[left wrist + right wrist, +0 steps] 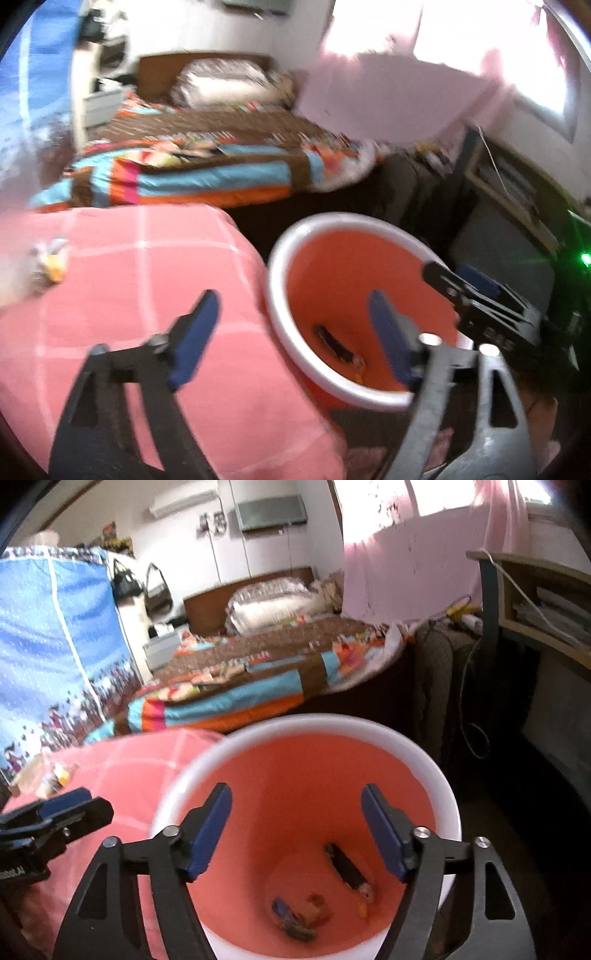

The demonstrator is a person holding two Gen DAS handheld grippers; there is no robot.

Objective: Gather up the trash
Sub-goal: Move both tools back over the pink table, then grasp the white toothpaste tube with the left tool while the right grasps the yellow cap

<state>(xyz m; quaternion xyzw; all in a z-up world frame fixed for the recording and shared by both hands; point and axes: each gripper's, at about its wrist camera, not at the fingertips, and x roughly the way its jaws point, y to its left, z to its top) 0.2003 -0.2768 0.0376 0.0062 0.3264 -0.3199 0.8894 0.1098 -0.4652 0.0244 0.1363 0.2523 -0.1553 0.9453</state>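
Both grippers (left (291,336), right (295,827)) empty, jaws apart, bin (424,760) scraps (295,915) blurred

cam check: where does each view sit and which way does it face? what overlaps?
Left wrist: on the left tongs, looking down over the pink checked cover toward the bin rim; open blue-padded fingers and the right tongs show.
Right wrist: on the right tongs, above the bin, looking into it at wrappers; open fingers and the left tongs show.
Shared: bin, pink cover, bed.
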